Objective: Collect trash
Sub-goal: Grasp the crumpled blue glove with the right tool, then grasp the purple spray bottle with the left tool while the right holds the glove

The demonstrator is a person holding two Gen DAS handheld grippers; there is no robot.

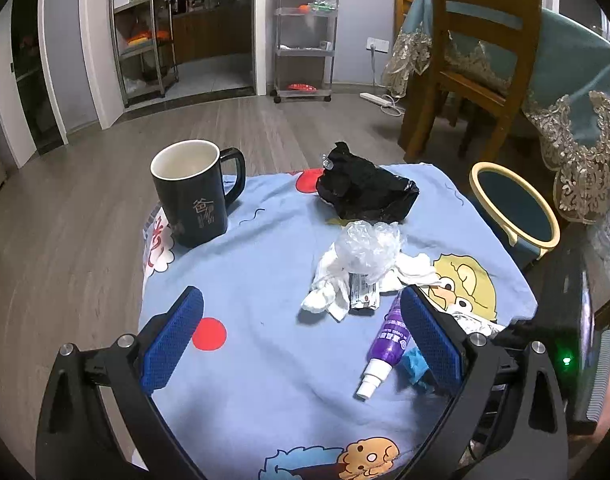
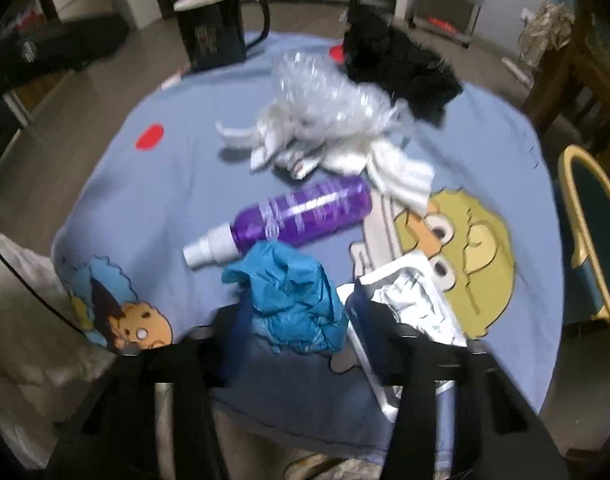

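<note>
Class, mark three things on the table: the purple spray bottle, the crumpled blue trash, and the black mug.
purple spray bottle (image 2: 305, 210): right wrist view, middle of its purple body.
crumpled blue trash (image 2: 293, 296): right wrist view, centre of the crumple, between the right tool's fingers.
black mug (image 1: 193, 204): left wrist view, front wall.

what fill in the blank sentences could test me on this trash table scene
The spray bottle lying on the tablecloth is coloured ____.
The right gripper has its fingers on either side of a crumpled ____ wad.
The mug stands upright, and its outside is ____.
The left gripper is ____, holding nothing.

Missing words: purple; blue; black; open
</note>
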